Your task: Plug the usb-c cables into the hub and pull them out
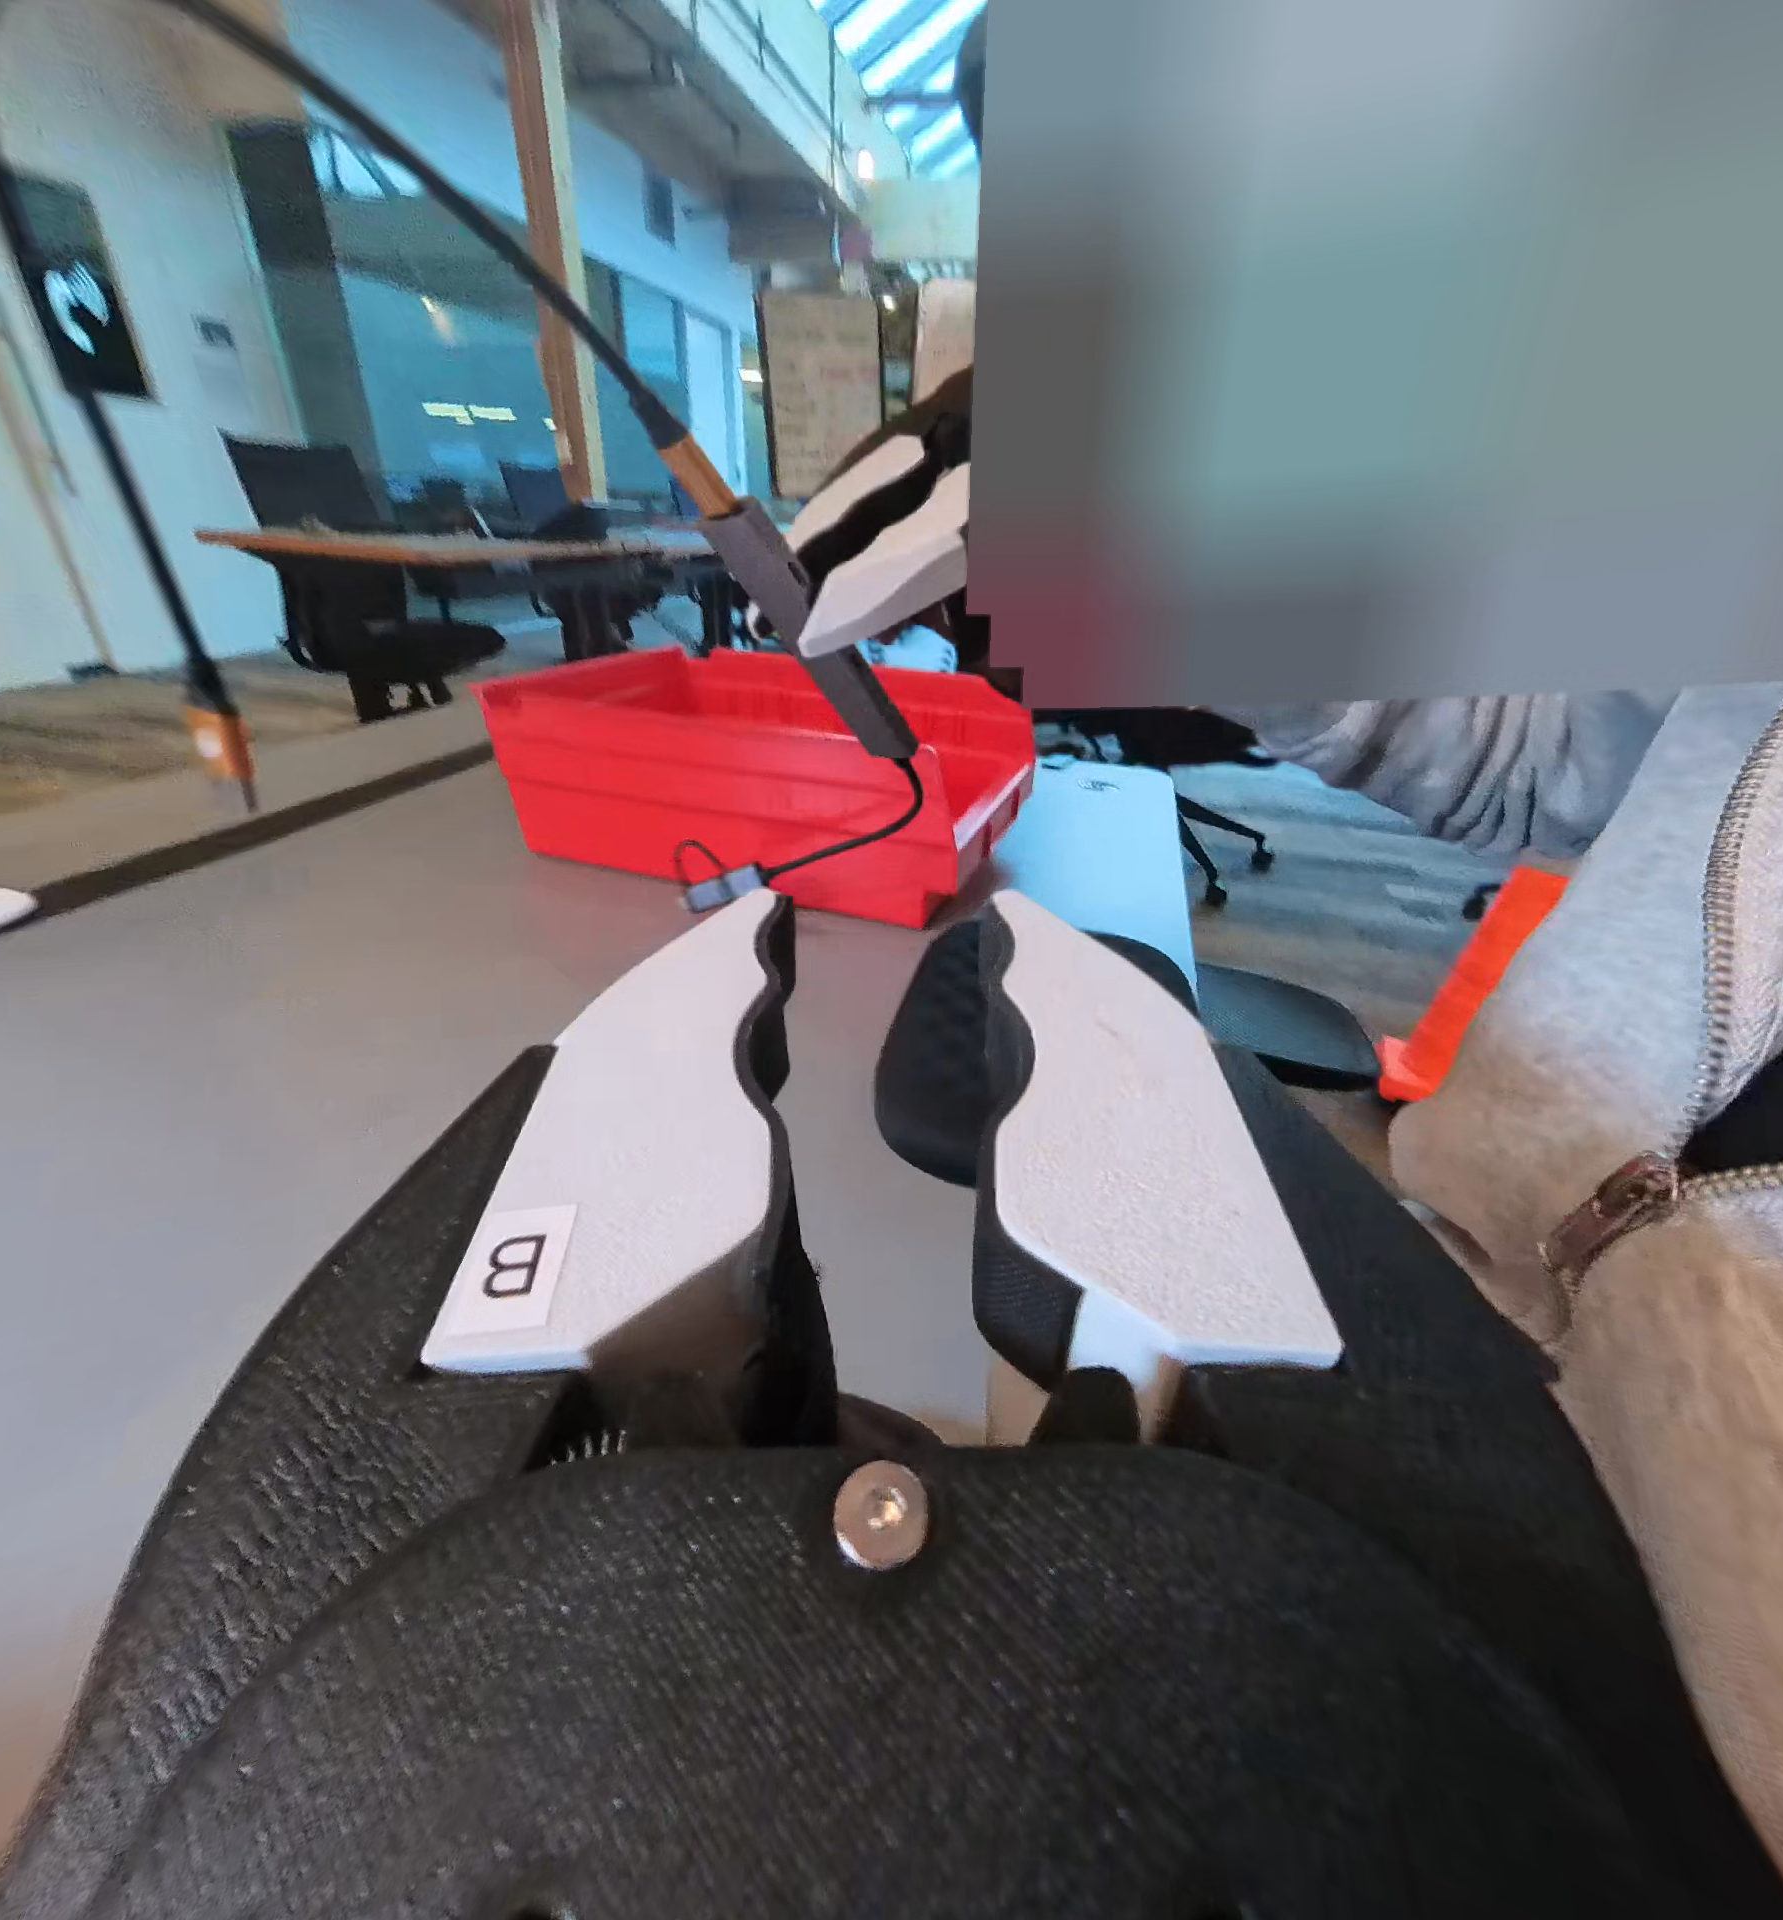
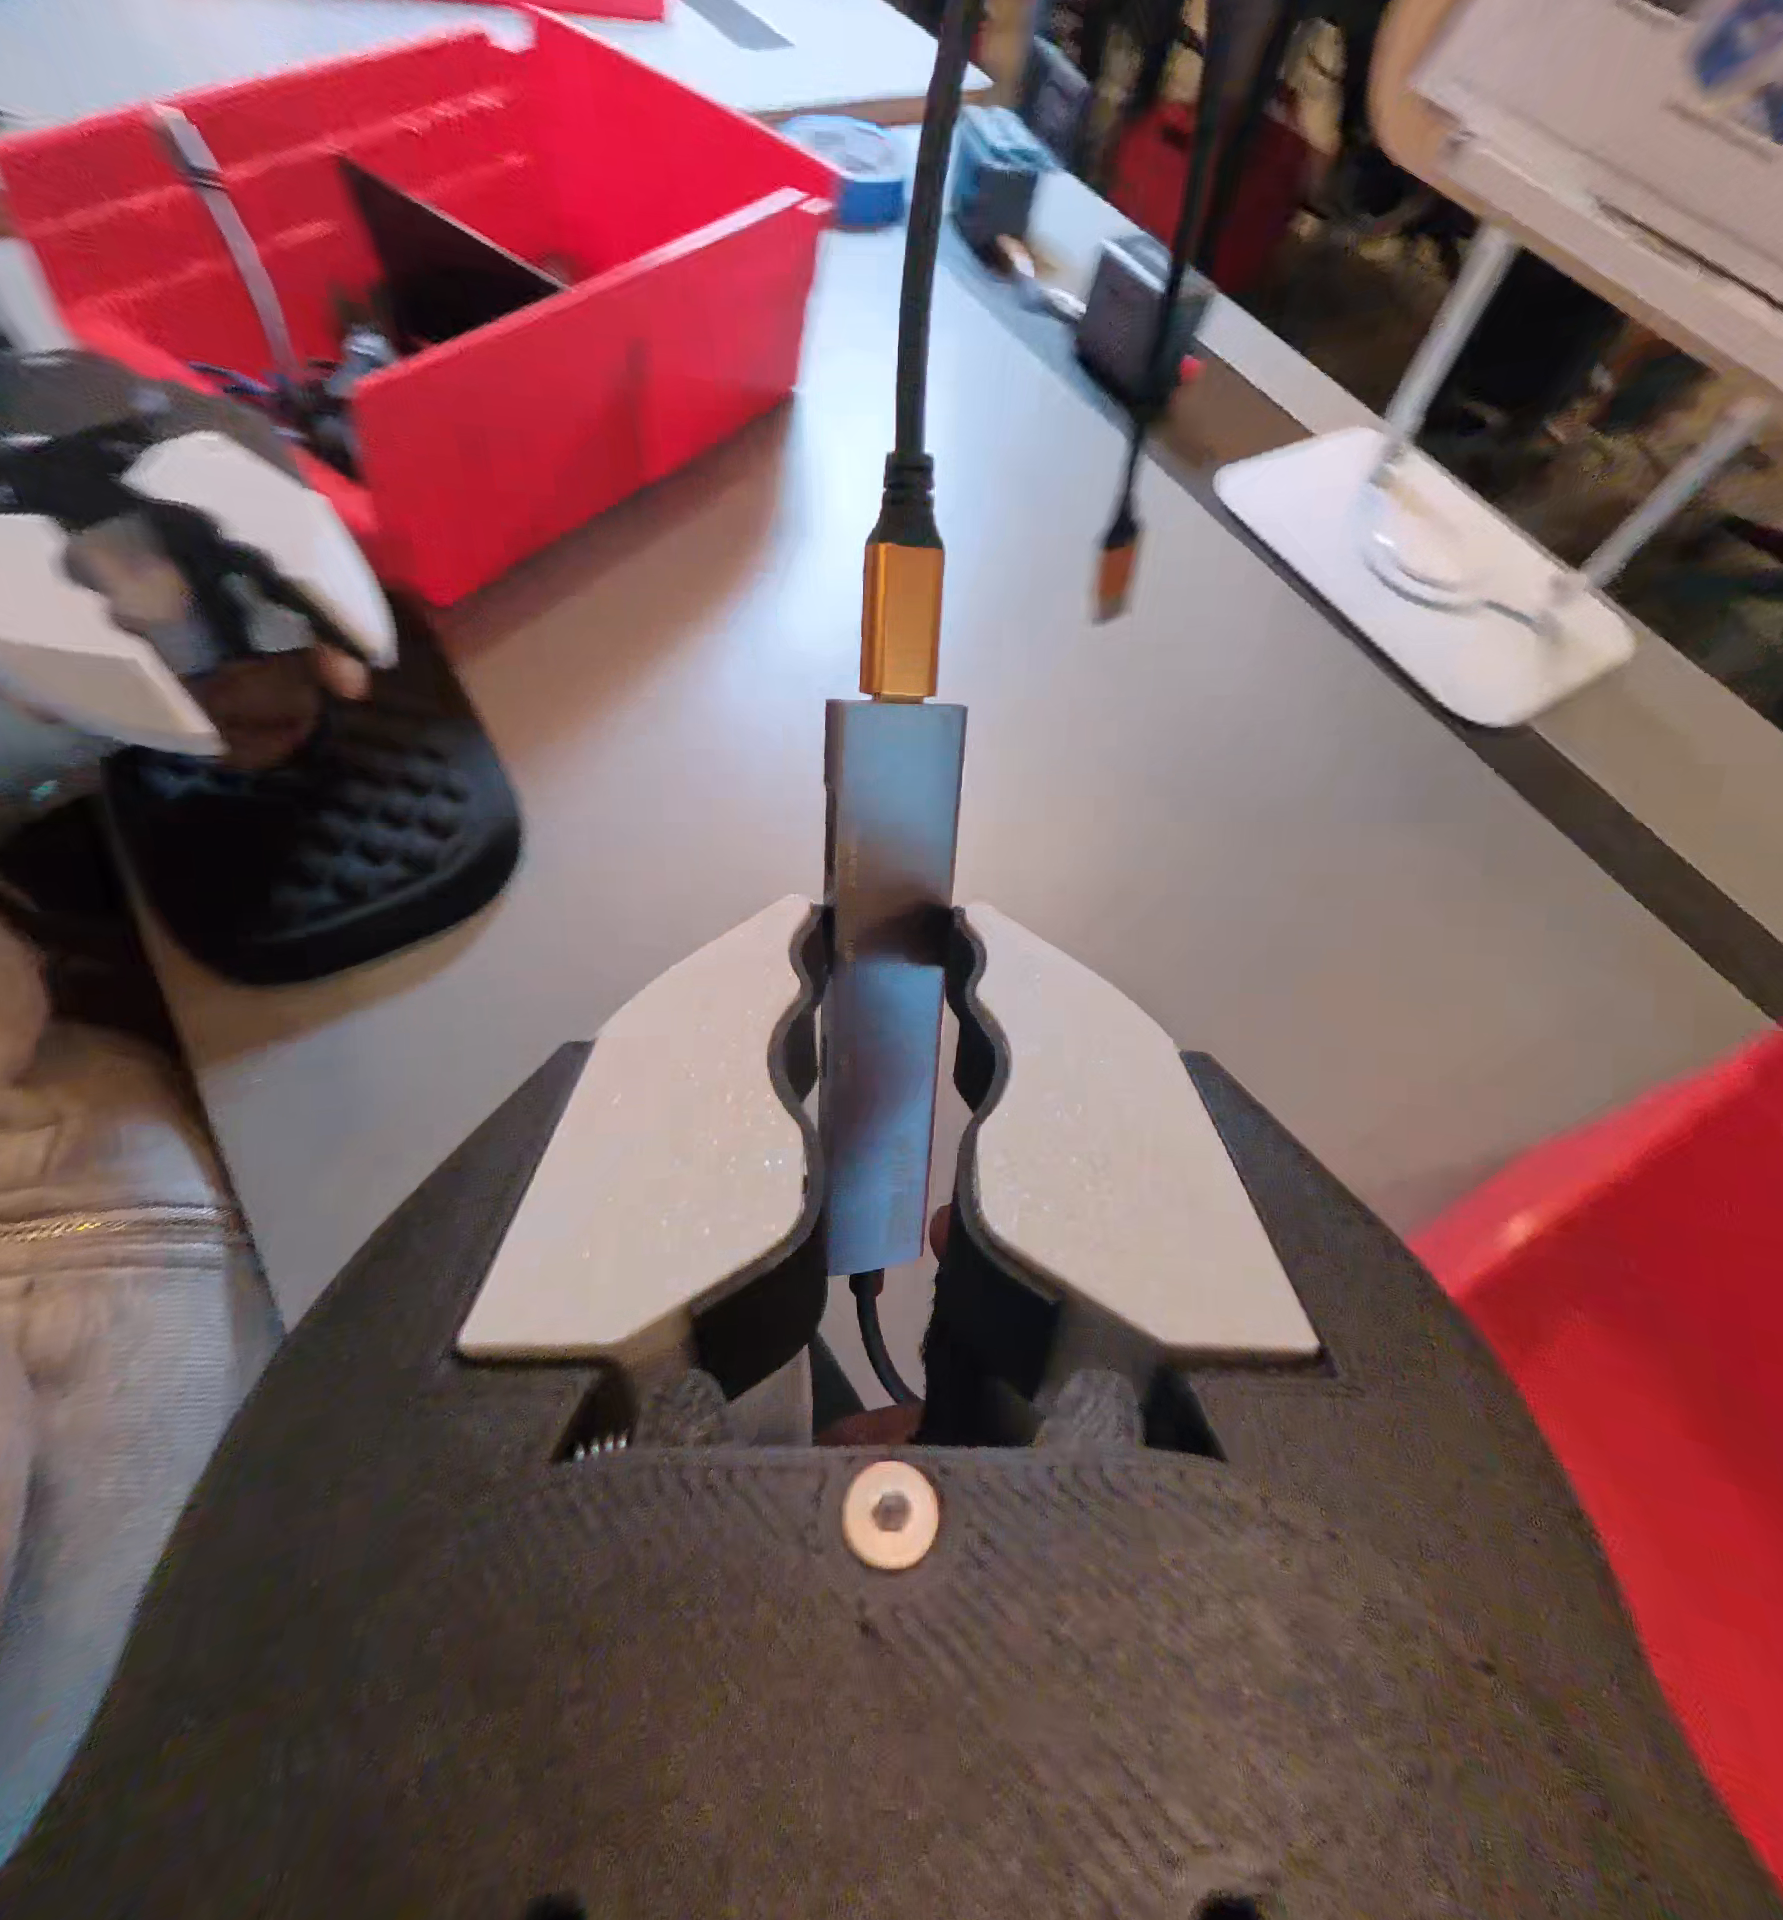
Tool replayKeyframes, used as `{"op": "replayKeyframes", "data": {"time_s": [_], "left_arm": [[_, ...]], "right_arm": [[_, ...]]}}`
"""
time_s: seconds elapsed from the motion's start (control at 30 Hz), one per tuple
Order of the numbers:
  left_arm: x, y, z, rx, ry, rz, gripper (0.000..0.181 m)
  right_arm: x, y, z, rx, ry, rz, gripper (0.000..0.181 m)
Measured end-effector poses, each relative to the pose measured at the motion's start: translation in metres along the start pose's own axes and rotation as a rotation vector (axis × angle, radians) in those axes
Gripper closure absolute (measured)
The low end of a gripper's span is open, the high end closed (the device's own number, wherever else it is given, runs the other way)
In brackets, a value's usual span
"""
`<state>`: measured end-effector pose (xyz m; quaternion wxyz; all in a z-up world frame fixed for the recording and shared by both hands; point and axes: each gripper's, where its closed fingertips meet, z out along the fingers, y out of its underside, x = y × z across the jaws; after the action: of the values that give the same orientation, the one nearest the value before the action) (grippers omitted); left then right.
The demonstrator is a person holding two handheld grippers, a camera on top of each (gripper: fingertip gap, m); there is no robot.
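In the left wrist view, the left gripper (image 1: 882, 920) hangs low over the grey bench (image 1: 243, 1039), its jaws narrowly apart with nothing between them. Farther off, the right gripper (image 1: 882, 582) holds the dark hub (image 1: 814, 634) tilted above a red bin (image 1: 741, 769). One black cable runs into the hub's upper end through a copper-coloured plug (image 1: 700, 473); its other end dangles free at the left, ending in a second copper plug (image 1: 220, 743). The hub's own thin lead (image 1: 866, 831) droops to the bench beside the bin.

In the right wrist view, the right gripper (image 2: 887, 914) has its jaws closed on the hub (image 2: 892, 800), which stands lengthwise between them and sticks out in front. The seated plug (image 2: 900, 618) sits flush at its far end; the loose plug (image 2: 1119, 566) hangs just to the right, clear of the bench. The left gripper (image 2: 139, 613) shows blurred at the left.

The step in hand looks like pulling out the seated plug, or fetching the loose one. To do it well, the left jaws should take the metal shell rather than the cord, and draw straight along the hub's axis while the right holds firm.

Count: one hub, two copper plugs, two red bins, two grippers.
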<state>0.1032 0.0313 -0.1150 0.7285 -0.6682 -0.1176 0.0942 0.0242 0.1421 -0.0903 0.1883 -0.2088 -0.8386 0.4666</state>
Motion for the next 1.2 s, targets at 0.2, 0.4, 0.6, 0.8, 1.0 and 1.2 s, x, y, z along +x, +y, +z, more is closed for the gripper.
{"op": "replayKeyframes", "data": {"time_s": [0.2, 0.4, 0.6, 0.8, 1.0, 1.2], "left_arm": [[-0.011, -0.008, -0.013, 0.131, -0.09, 0.087, 0.149], [-0.02, -0.012, -0.02, 0.178, -0.143, 0.077, 0.152], [-0.02, -0.013, -0.022, 0.19, -0.143, 0.085, 0.152], [-0.02, -0.011, -0.021, 0.178, -0.139, 0.086, 0.152], [-0.018, -0.012, -0.021, 0.18, -0.128, 0.098, 0.152], [-0.016, -0.011, -0.02, 0.179, -0.121, 0.112, 0.152]], "right_arm": [[0.007, 0.049, 0.004, -0.366, 0.108, 0.094, 0.16], [-0.02, 0.094, 0.019, -0.608, 0.038, 0.178, 0.16], [-0.036, 0.114, 0.035, -0.648, -0.046, 0.273, 0.16], [-0.044, 0.123, 0.044, -0.62, -0.113, 0.375, 0.16], [-0.039, 0.094, 0.043, -0.428, -0.15, 0.424, 0.146], [-0.031, -0.04, 0.006, 0.391, -0.126, 0.158, 0.11]]}}
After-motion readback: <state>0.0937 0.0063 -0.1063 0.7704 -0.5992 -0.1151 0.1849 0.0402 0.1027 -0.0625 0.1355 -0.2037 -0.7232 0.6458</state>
